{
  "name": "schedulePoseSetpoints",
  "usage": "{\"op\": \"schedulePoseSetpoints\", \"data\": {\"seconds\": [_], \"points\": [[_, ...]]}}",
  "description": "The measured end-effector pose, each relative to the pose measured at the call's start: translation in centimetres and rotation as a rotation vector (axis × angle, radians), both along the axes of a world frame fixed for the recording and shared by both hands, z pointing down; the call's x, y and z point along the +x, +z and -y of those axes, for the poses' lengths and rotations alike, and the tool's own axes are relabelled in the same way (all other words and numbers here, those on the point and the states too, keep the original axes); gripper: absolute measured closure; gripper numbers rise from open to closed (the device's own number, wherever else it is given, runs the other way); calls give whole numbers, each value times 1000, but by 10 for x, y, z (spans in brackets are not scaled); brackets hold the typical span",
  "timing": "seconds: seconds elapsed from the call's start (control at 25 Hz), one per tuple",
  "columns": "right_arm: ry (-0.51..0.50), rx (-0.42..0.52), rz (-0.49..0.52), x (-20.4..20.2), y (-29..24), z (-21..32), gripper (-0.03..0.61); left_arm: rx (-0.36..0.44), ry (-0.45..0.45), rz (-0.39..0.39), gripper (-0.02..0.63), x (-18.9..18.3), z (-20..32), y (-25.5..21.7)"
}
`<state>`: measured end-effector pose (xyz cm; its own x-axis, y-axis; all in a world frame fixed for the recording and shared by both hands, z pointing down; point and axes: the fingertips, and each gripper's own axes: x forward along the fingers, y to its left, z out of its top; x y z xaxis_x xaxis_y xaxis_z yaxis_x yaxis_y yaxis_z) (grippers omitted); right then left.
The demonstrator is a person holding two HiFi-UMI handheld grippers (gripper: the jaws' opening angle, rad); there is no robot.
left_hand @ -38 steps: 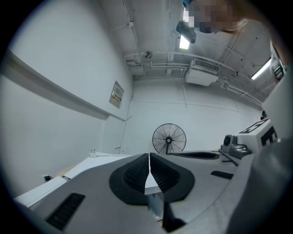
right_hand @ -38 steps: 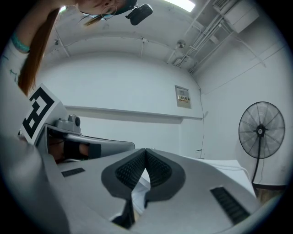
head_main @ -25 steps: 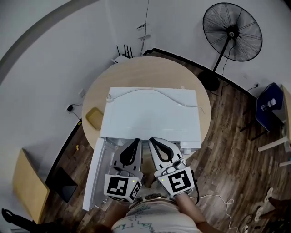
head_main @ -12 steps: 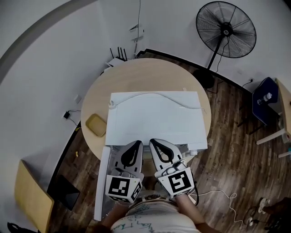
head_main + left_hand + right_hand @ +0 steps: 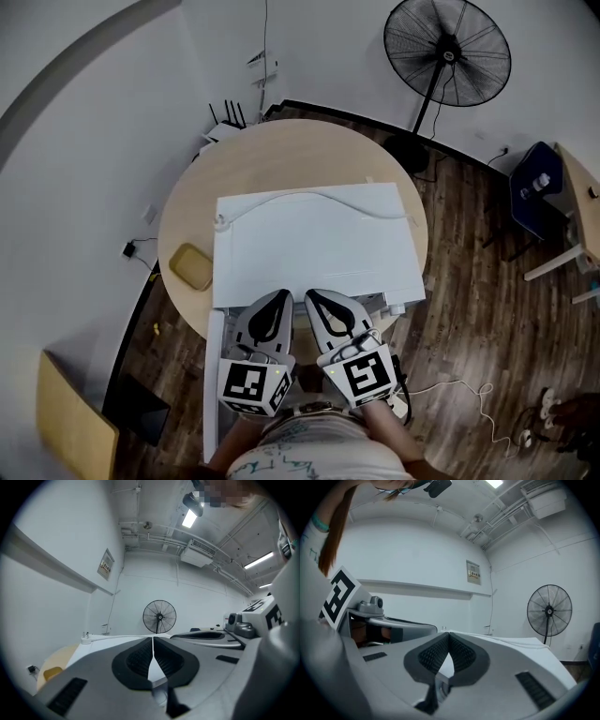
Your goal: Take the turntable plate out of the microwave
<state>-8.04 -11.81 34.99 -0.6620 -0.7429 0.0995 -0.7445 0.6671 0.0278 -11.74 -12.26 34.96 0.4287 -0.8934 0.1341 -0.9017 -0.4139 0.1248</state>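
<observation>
A white microwave [image 5: 314, 244] stands on a round wooden table [image 5: 281, 155], and I see it from above. Its door [image 5: 214, 375] hangs open at the front left, seen edge-on. The cavity and the turntable plate are hidden under the microwave's top. My left gripper [image 5: 281, 296] and right gripper [image 5: 311, 296] sit side by side at the microwave's front edge, both shut and empty. In the left gripper view the shut tips [image 5: 153, 638] point level over the white top [image 5: 103, 645]. The right gripper view shows the same: shut tips [image 5: 448, 633] over the white top [image 5: 525, 648].
A yellow dish [image 5: 190, 267] lies on the table left of the microwave. A white power cord [image 5: 309, 194] runs across its top. A black pedestal fan [image 5: 447, 58] stands behind, a blue chair [image 5: 532, 192] to the right, a wooden board [image 5: 75, 422] at lower left.
The head view has shifted, so microwave and table sit a little further left. The open door now shows thinner, more edge-on. Both grippers stay shut at the front edge.
</observation>
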Motion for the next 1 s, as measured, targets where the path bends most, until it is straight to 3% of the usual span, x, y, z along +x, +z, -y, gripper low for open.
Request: {"op": "schedulePoseSetpoints", "data": {"seconds": [0.28, 1.0], "points": [[30, -32, -10, 7, 10, -1, 588, 3, 18, 54, 597, 8, -4, 9], [43, -141, -122, 21, 88, -11, 588, -164, 28, 98, 597, 7, -21, 94]]}}
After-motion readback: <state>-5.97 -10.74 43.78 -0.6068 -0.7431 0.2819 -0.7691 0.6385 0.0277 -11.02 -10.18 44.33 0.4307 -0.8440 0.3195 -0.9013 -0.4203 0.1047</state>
